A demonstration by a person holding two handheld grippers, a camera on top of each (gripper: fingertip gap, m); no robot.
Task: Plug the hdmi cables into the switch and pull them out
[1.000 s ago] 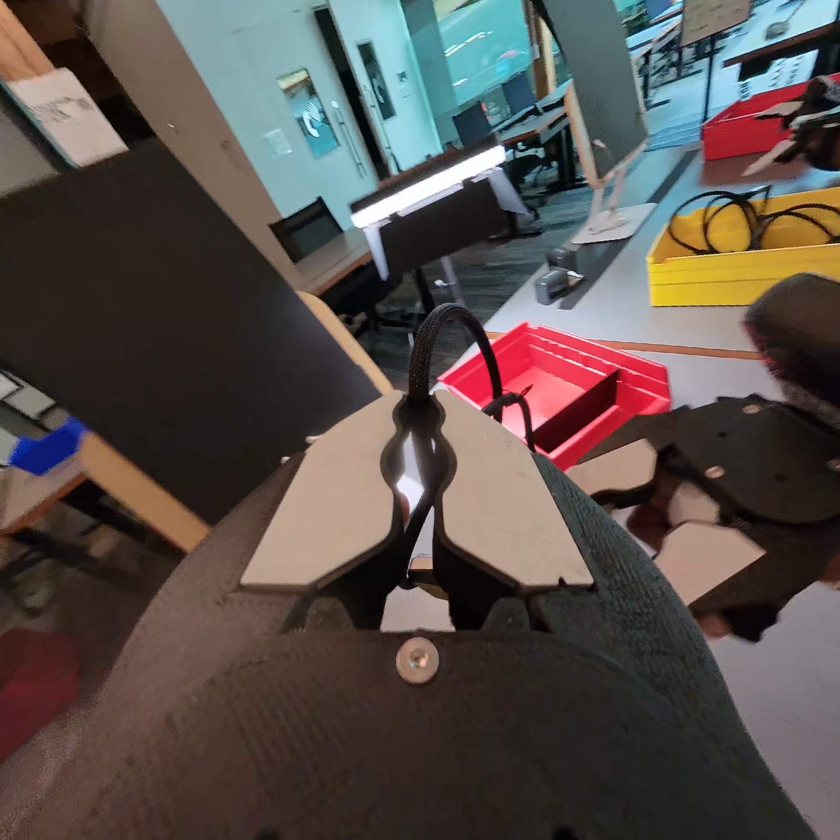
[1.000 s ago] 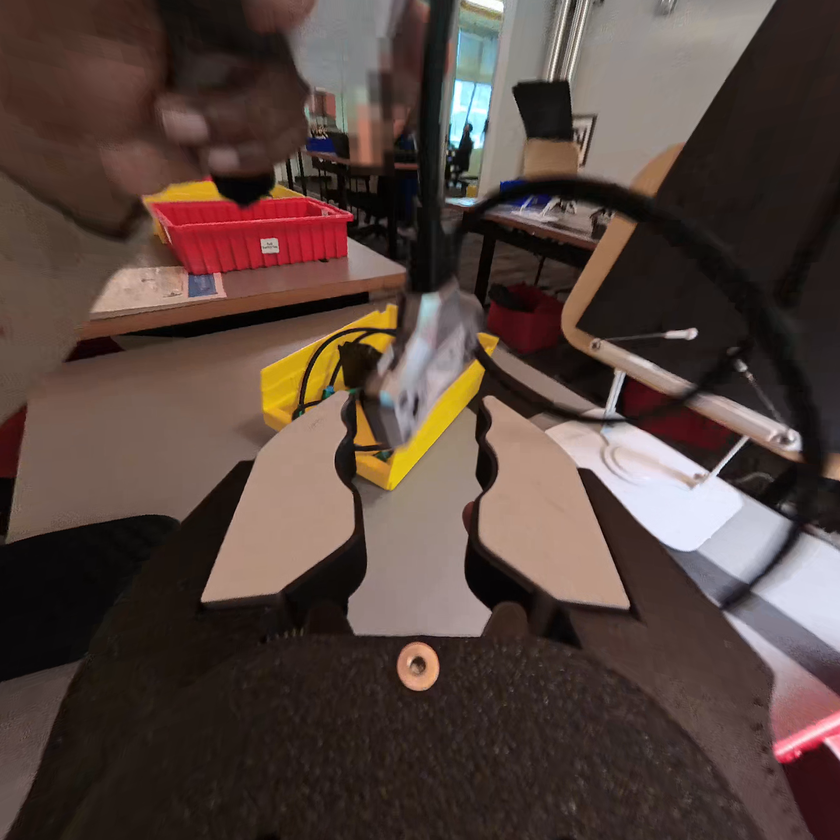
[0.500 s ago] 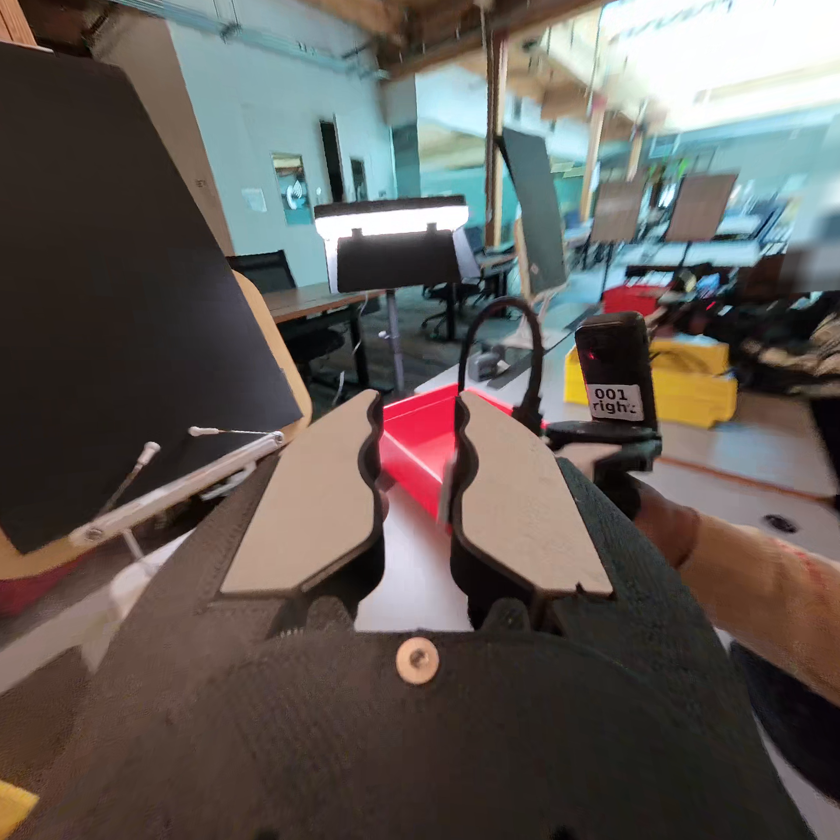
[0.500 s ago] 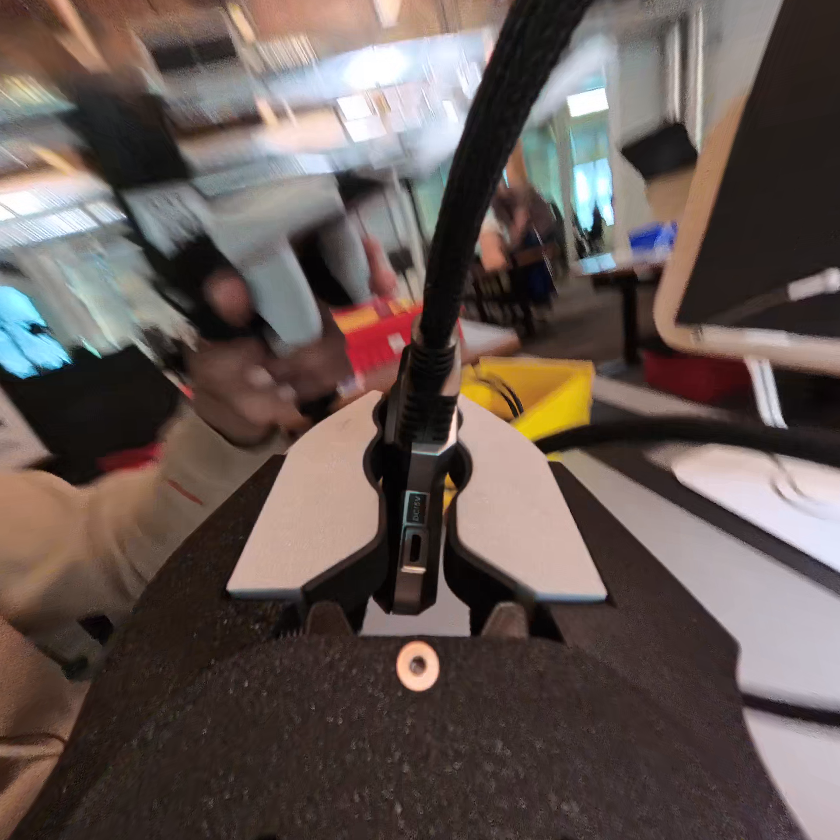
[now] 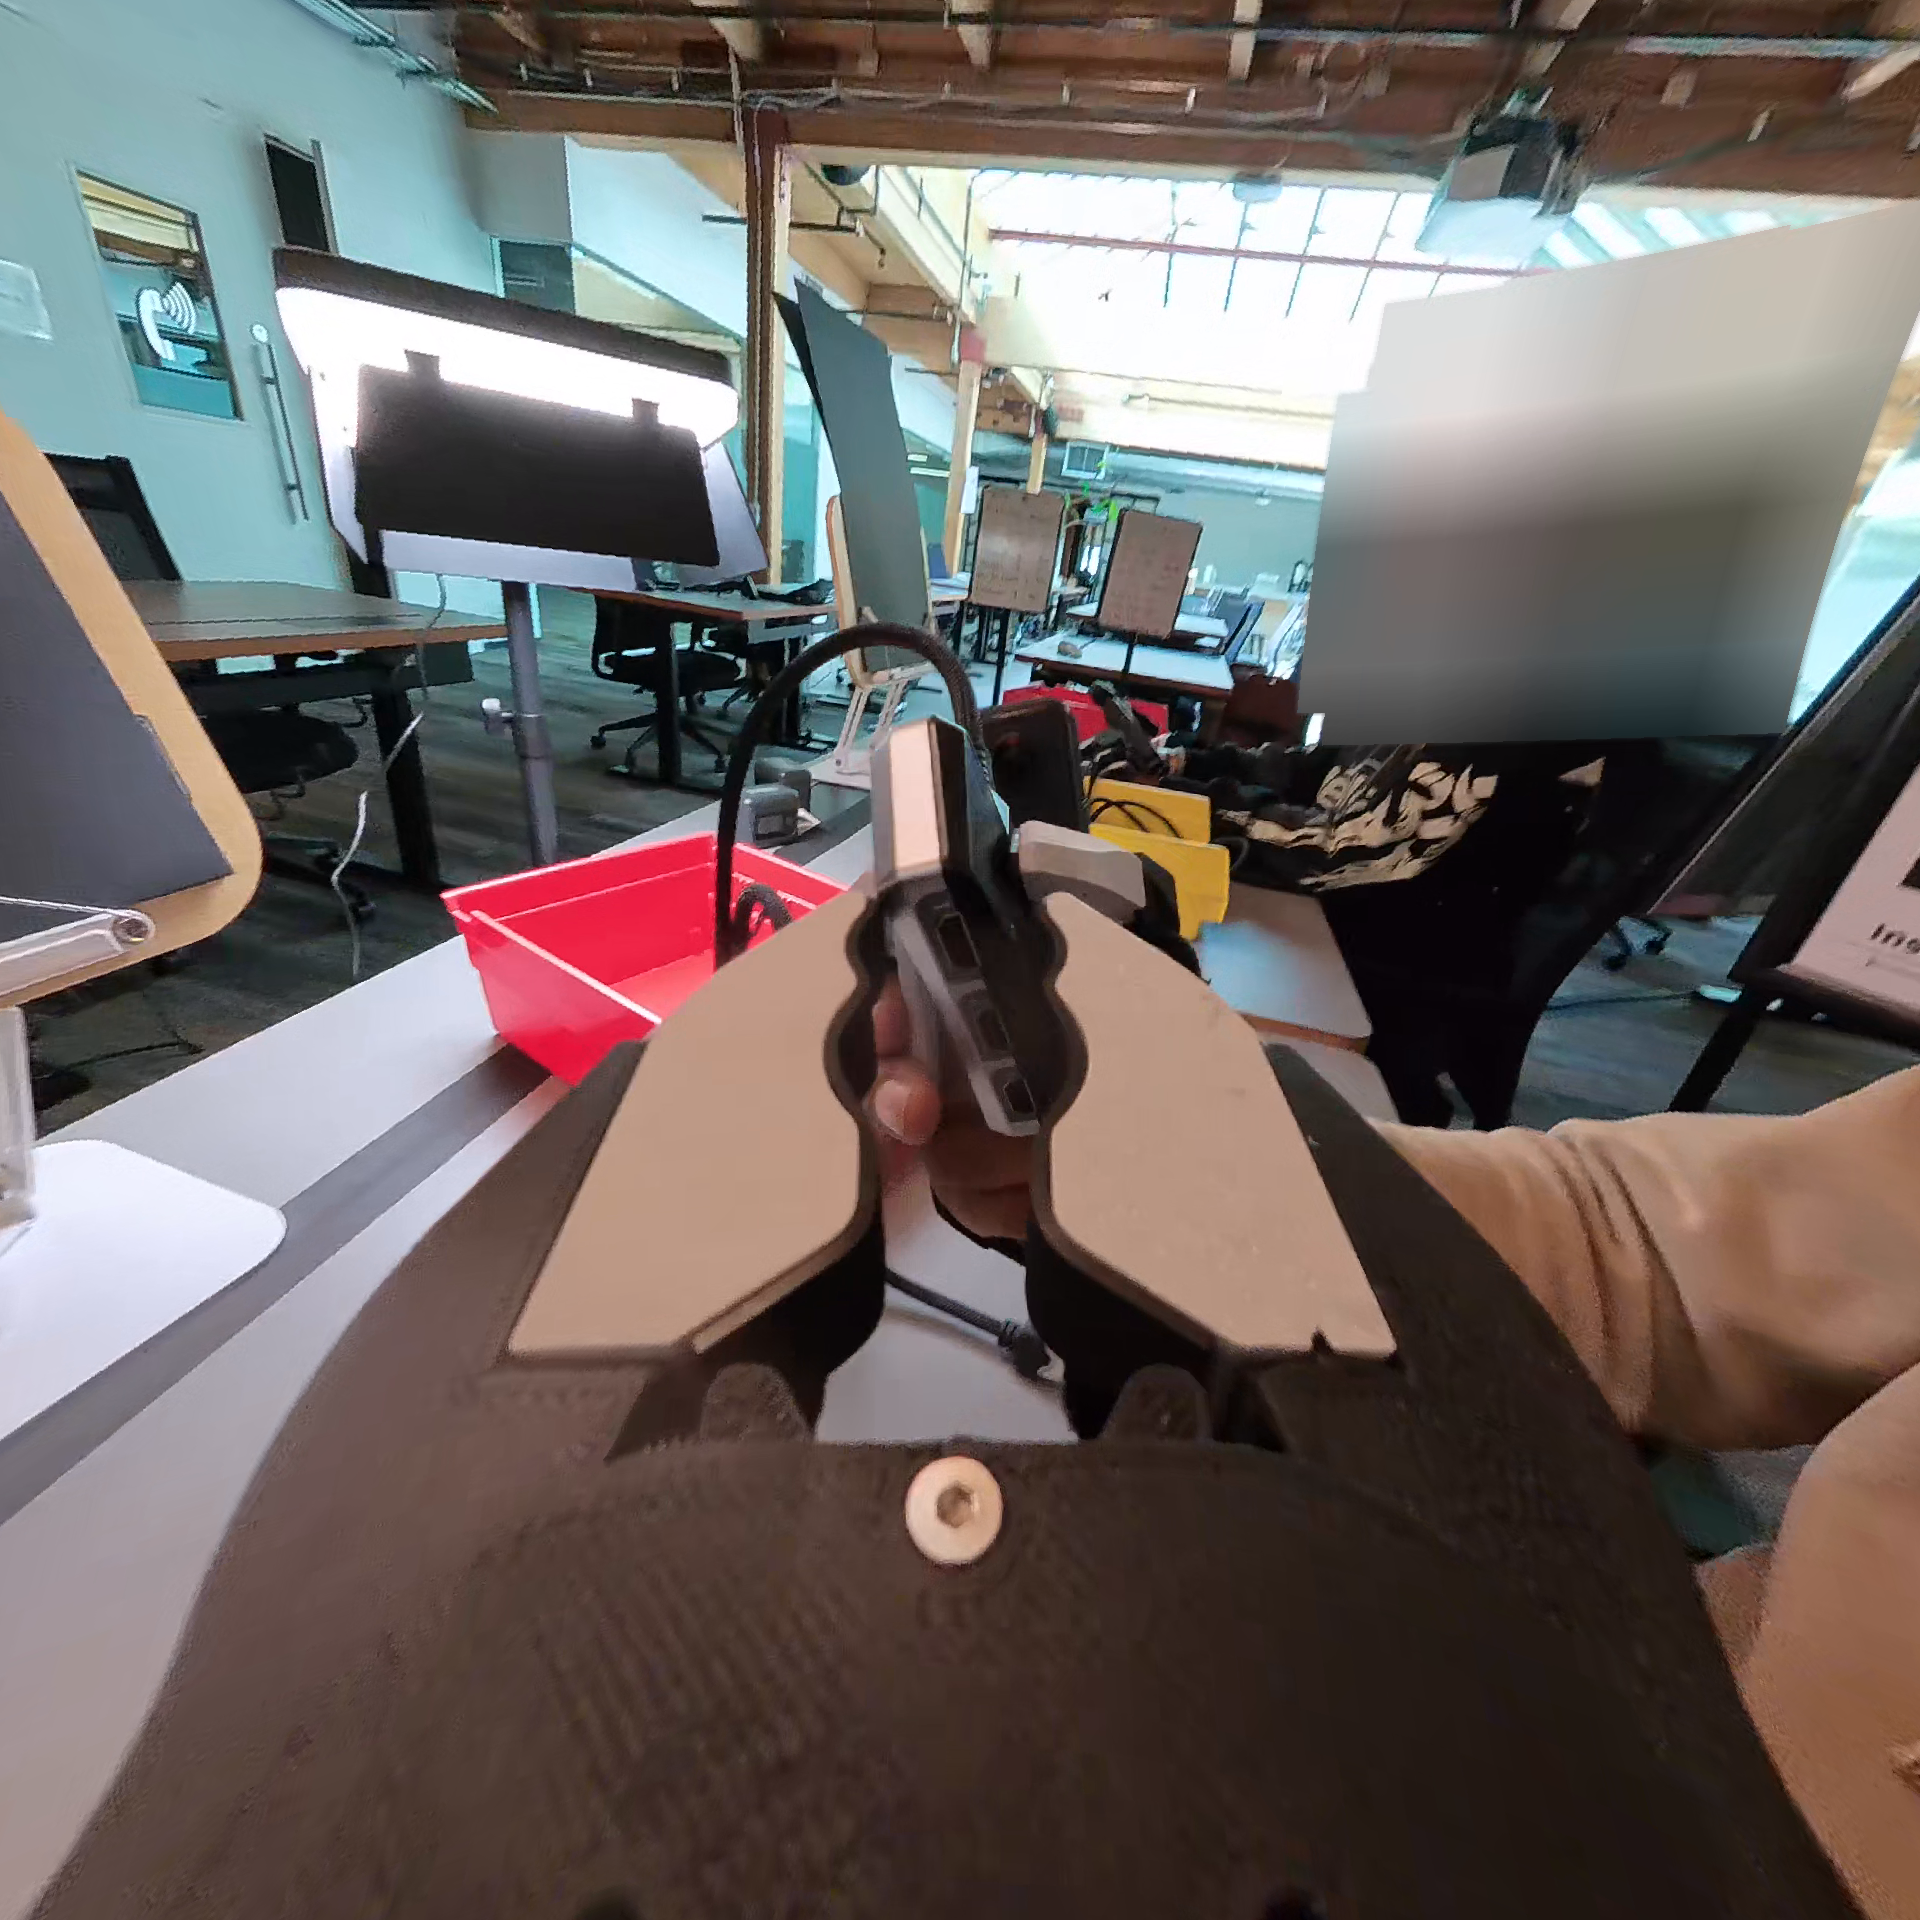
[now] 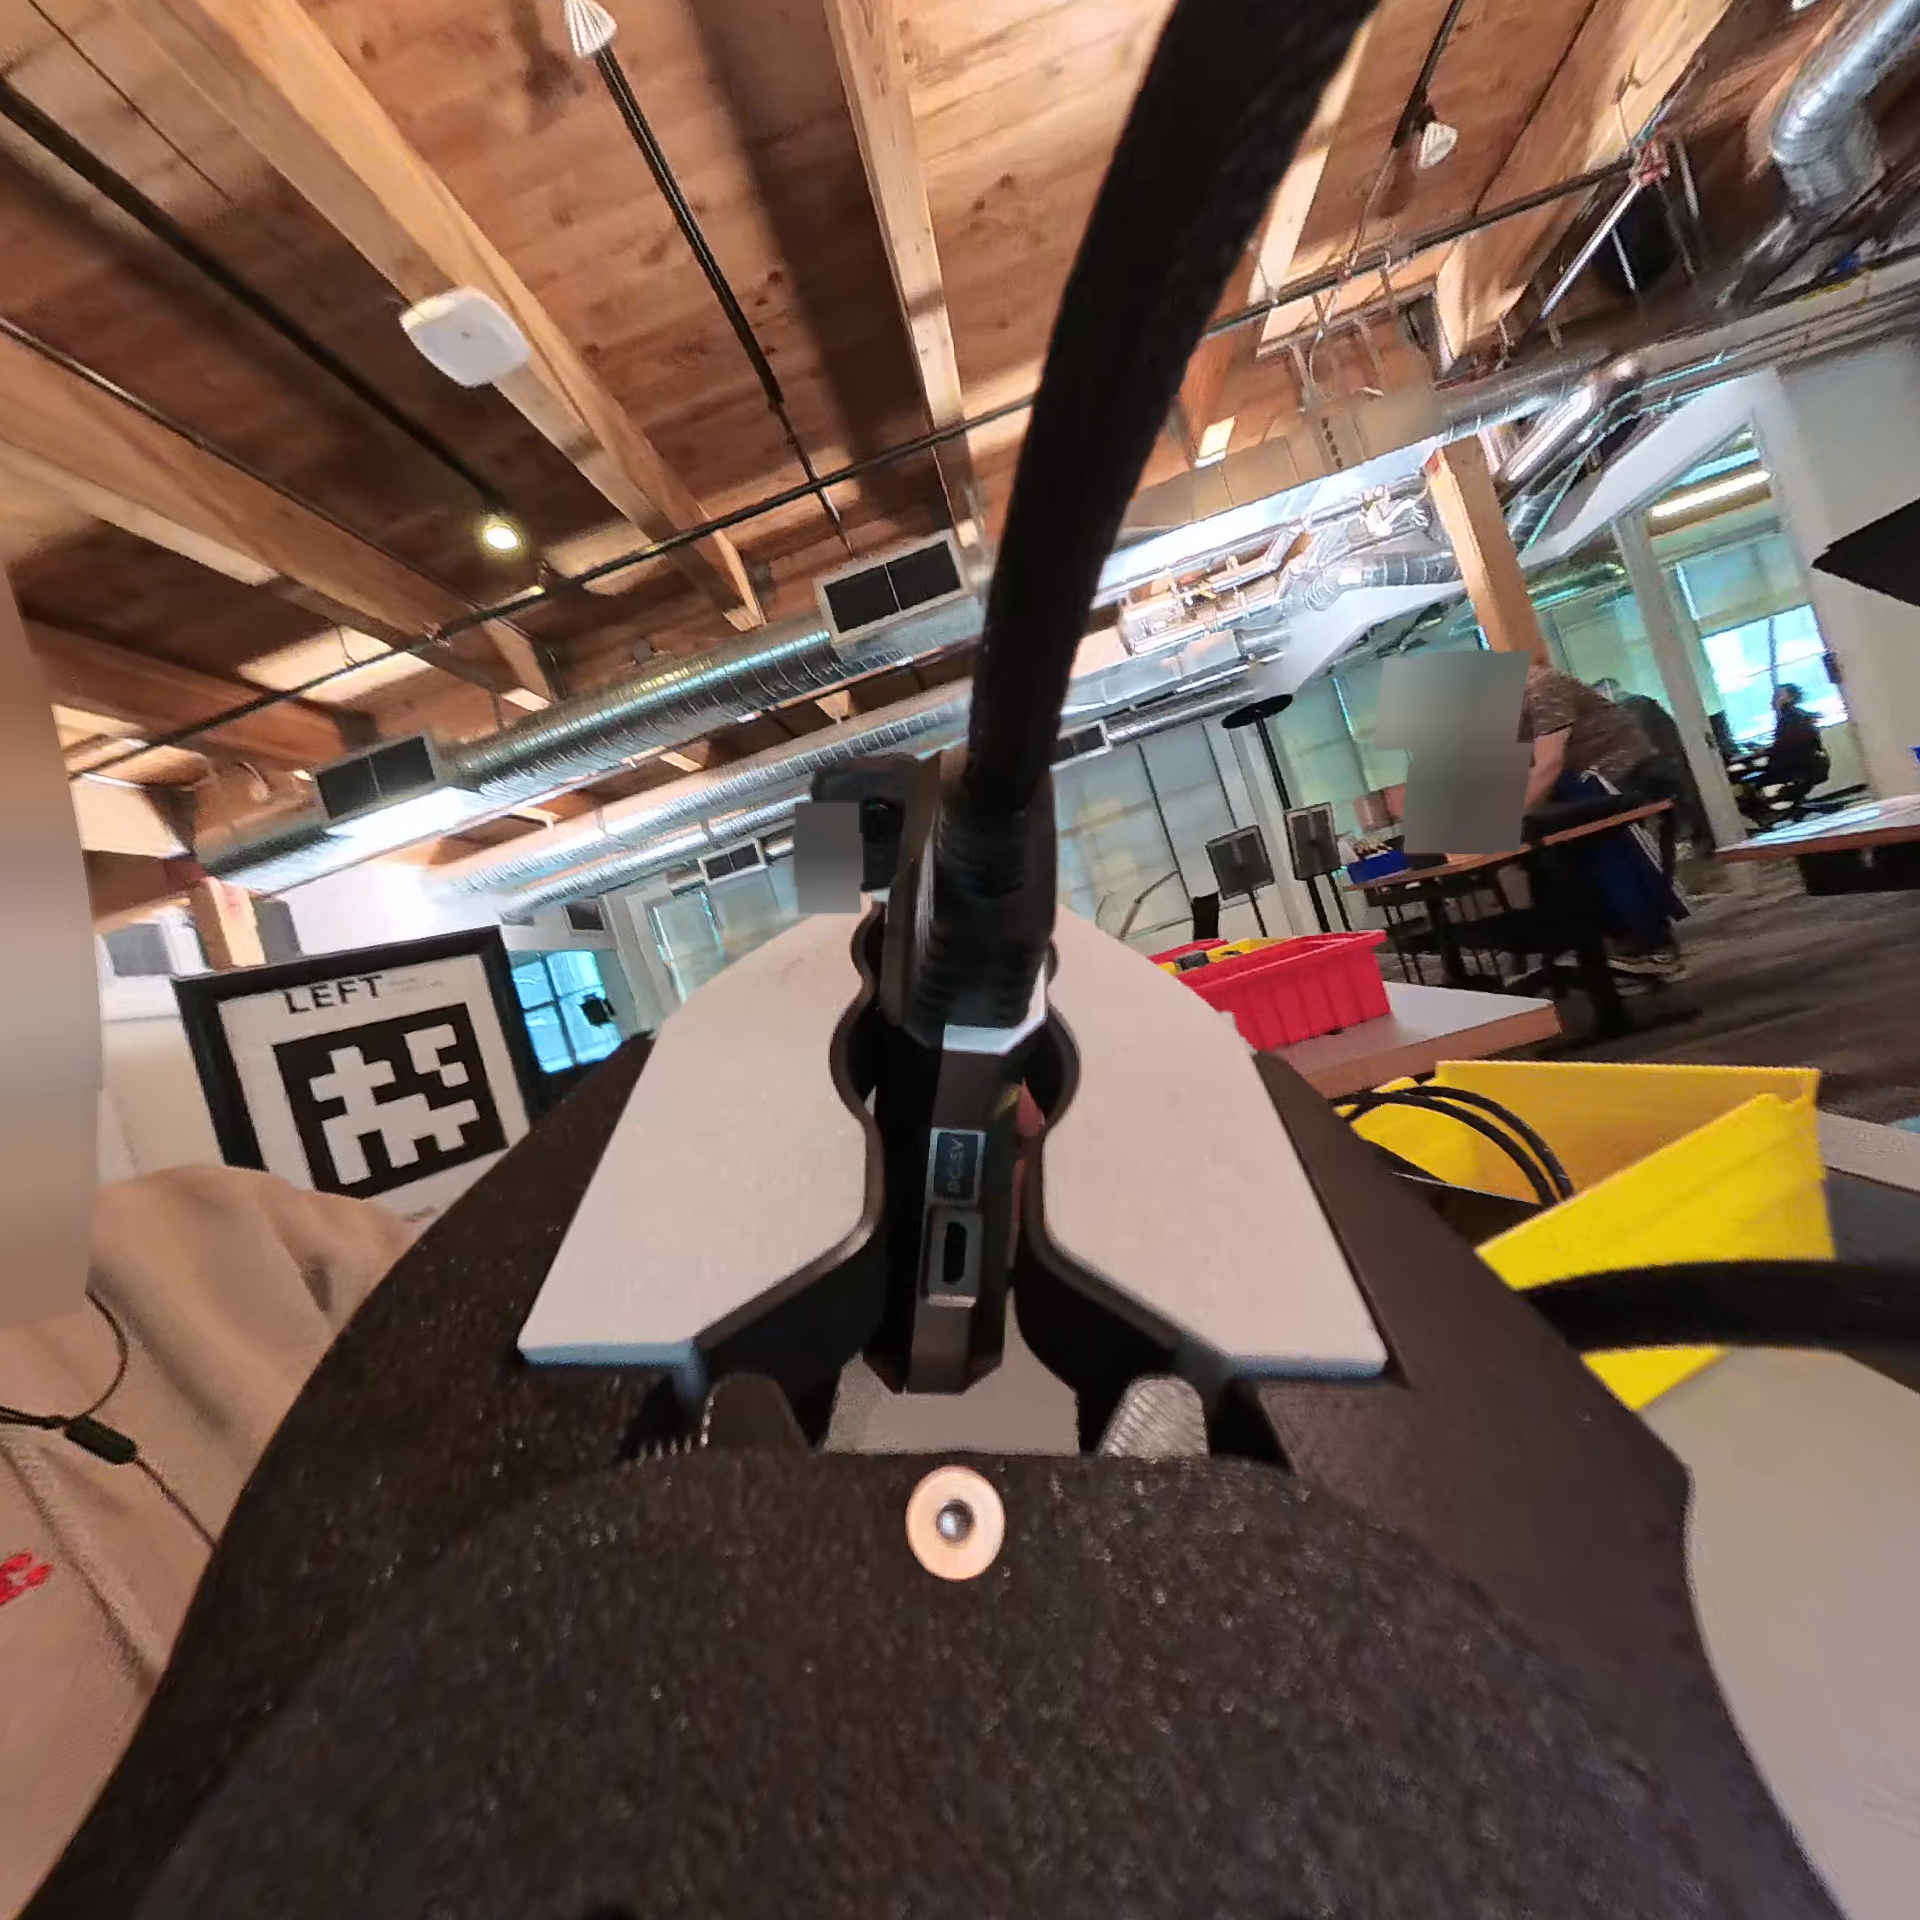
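One slim grey-and-black metal HDMI switch box (image 6: 951, 1195) sits clamped edgewise between the right gripper (image 6: 951, 1143) plates, held up in the air above the grey table (image 5: 312, 1081). A thick black braided cable (image 6: 1049, 436) rises stiffly from its top end. Left gripper (image 5: 956, 1049) plates stand slightly apart around the same box, not clearly pinching; three empty ports face it. Box looks light, rigid, smooth-sided, likely slippery; best gripped across its flat faces, the cable by its moulded plug.
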